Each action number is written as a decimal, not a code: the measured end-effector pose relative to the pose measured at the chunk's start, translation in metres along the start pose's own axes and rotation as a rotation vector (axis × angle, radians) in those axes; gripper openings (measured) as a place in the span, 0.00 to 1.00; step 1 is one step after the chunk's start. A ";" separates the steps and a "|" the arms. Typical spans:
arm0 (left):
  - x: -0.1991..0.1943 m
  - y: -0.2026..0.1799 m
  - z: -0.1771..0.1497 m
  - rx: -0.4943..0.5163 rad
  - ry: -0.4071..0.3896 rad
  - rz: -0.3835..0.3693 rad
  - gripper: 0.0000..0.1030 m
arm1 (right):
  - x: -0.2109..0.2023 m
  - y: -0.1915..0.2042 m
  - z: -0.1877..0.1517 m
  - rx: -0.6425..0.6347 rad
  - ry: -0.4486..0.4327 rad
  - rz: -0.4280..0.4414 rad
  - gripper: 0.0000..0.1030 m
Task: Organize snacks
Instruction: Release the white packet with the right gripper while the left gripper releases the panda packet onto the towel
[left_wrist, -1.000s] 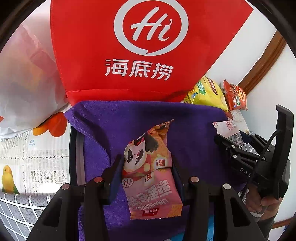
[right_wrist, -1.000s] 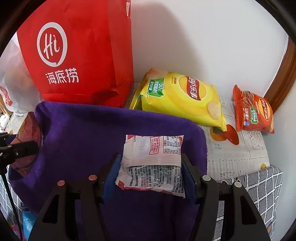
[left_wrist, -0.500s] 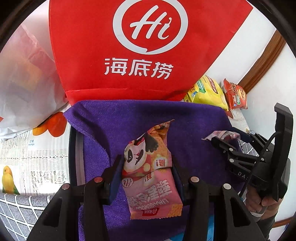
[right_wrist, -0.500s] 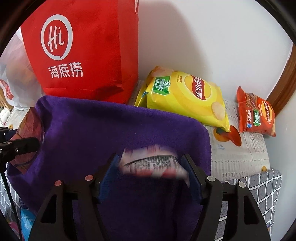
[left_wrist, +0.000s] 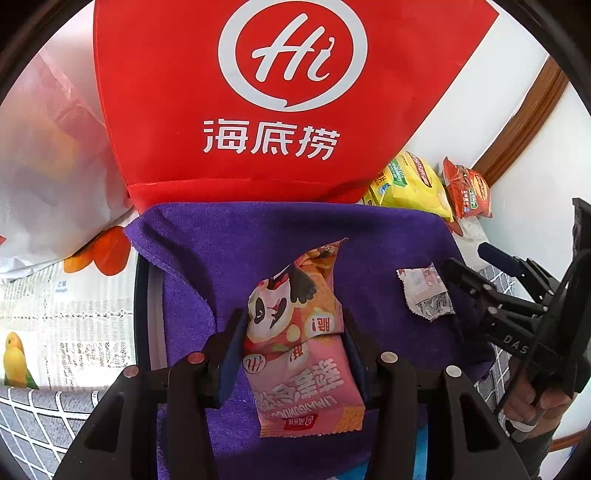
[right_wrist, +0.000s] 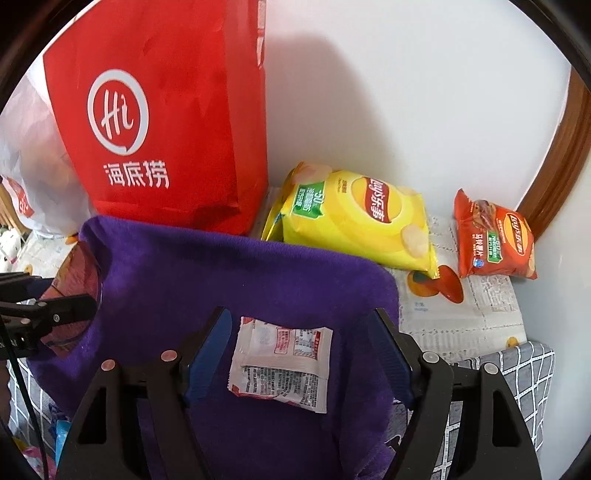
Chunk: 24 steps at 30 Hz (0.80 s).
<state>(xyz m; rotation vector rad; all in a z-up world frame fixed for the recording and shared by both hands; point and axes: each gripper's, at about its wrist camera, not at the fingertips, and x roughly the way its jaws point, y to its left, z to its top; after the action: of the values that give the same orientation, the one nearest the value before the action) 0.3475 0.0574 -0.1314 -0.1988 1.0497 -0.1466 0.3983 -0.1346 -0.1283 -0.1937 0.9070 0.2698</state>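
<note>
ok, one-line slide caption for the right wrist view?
Right gripper, jaws just opened, over a white packet lying released on the purple cloth.

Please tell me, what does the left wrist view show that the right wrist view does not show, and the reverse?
Only the left wrist view shows the panda picture on the pink snack packet that the left gripper clamps, and the bird print on the table cover.

Only the right wrist view shows the whole yellow chip bag and the gaps between the right gripper and the white sachet: its jaws have just been opening, and the sachet lies free.

Both show the red bag, the purple cloth, and the orange chip bag.
</note>
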 end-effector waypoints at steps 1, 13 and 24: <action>0.001 0.000 0.000 0.000 0.002 0.002 0.45 | -0.001 -0.001 0.000 0.004 -0.001 0.006 0.74; 0.001 -0.005 0.000 0.012 0.011 0.003 0.61 | -0.010 -0.004 0.002 0.046 -0.021 0.056 0.74; -0.023 -0.014 0.002 0.025 -0.041 -0.033 0.67 | -0.031 -0.005 0.005 0.089 -0.067 0.053 0.74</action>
<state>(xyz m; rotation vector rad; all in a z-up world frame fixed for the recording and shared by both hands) 0.3376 0.0486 -0.1082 -0.1960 1.0033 -0.1849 0.3854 -0.1431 -0.1008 -0.0782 0.8562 0.2826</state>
